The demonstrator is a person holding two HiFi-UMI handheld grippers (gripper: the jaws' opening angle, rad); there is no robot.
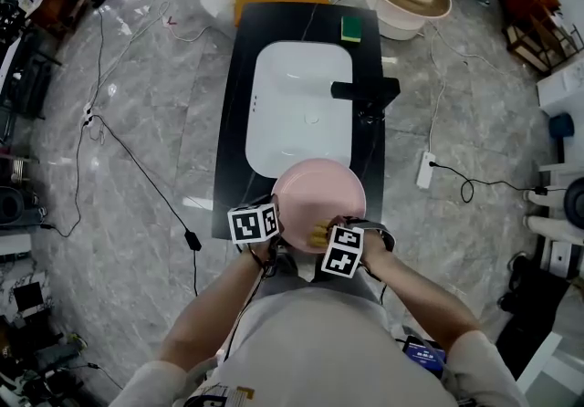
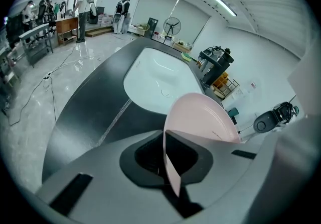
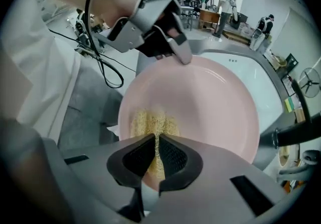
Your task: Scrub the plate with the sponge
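**Worktop** (image 1: 228, 122): black and long. It carries the sink, with a green pad (image 1: 351, 27) at its far end. Risk: it is a hard landing for anything dropped.

**Sink** (image 1: 301, 104): white basin set into the worktop, with a black faucet (image 1: 365, 90) on its right side. Risk: a wide scrubbing stroke to the right could knock the plate against the faucet.

**Plate** (image 1: 319, 191): pink, held in the air over the near end of the sink and worktop, tilted toward the person. It appears to rest on nothing. Risk: it is held at one spot on the rim, so pressure from the sponge well away from that spot could pivot it or lever it out of the hold.

**Left gripper** (image 2: 165, 160): jaws closed tight on the plate's rim, a thin edge-on pinch. Risk: a wet or soapy rim would loosen this hold first.

**Right gripper** (image 3: 157, 155): jaws nearly together, clamped on the sponge. Risk: if the hard jaw tips ride too low they may scrape the plate.

**Sponge** (image 3: 150, 122): yellow and coarse, pressed against the plate's near inner face. Only a narrow part sits between the jaws. Risk: drag during a stroke could pull it free.
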